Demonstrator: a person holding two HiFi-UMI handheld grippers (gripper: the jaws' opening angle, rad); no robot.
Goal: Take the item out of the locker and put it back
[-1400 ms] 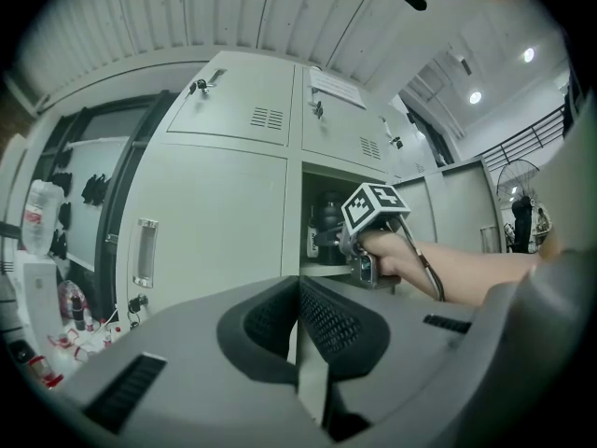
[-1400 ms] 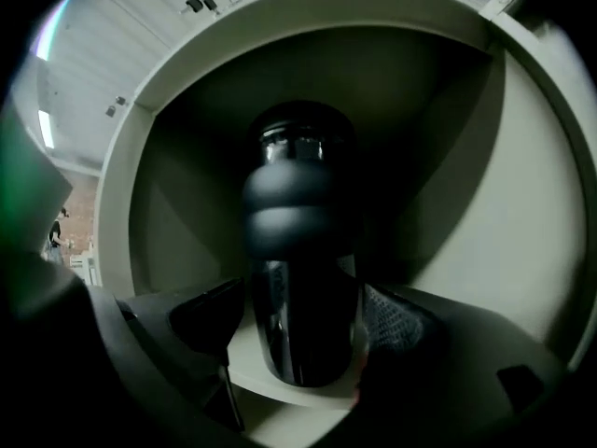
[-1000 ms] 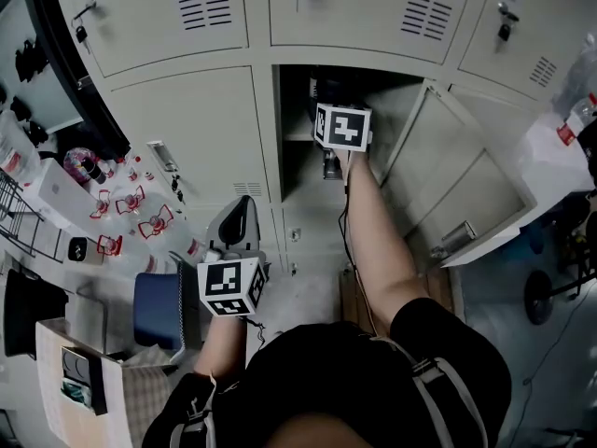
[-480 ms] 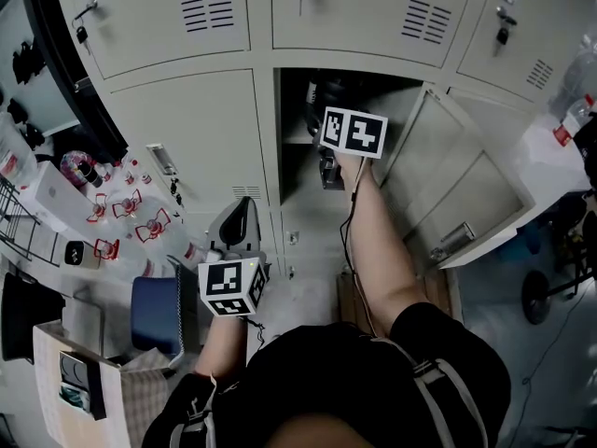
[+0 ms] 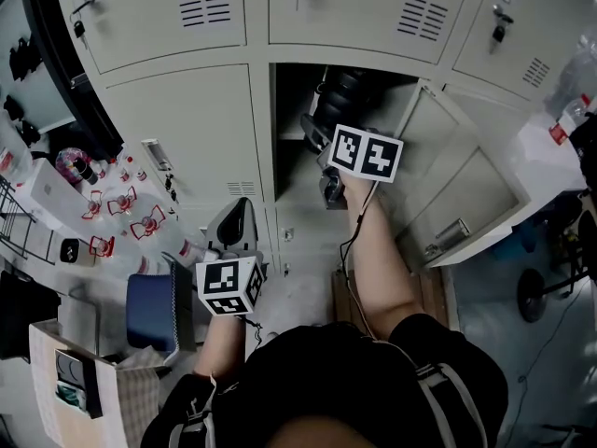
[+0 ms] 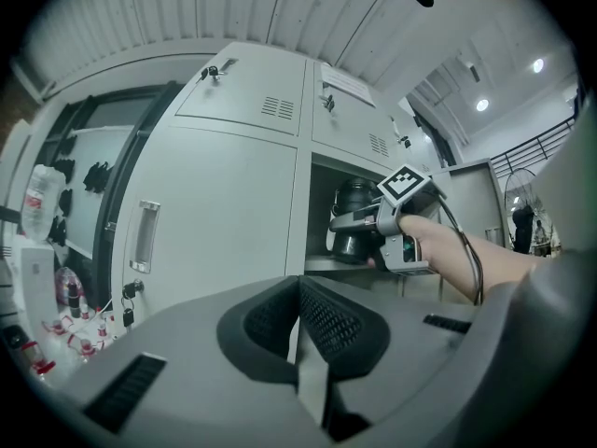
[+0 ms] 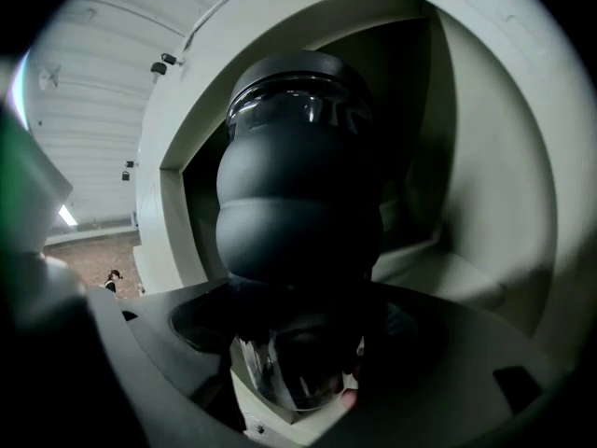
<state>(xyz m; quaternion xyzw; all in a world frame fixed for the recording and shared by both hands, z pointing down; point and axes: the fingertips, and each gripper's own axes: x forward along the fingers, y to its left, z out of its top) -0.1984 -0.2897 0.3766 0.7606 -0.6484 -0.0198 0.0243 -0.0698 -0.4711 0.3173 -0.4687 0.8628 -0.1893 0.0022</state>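
Note:
The item is a black, bulging bottle (image 7: 298, 203) with a glossy band near its top. It fills the right gripper view, and my right gripper (image 7: 298, 311) is shut on its lower part. In the head view the bottle (image 5: 341, 93) is at the mouth of the open locker (image 5: 291, 110), just beyond my right gripper (image 5: 325, 136). The left gripper view shows the bottle (image 6: 354, 217) at the shelf's front edge. My left gripper (image 5: 238, 224) hangs low in front of the lockers, away from the bottle. Its pads (image 6: 322, 311) are pressed together with nothing between them.
The locker's door (image 5: 466, 194) stands swung open to the right. The neighbouring locker doors (image 5: 187, 119) are closed. A blue seat (image 5: 149, 311) sits by my left side, and a table (image 5: 56, 194) with several small red-and-white items lies at the far left.
My right gripper has drawn back out of the locker toward me, bringing the black bottle to the opening. The left gripper has stayed where it was.

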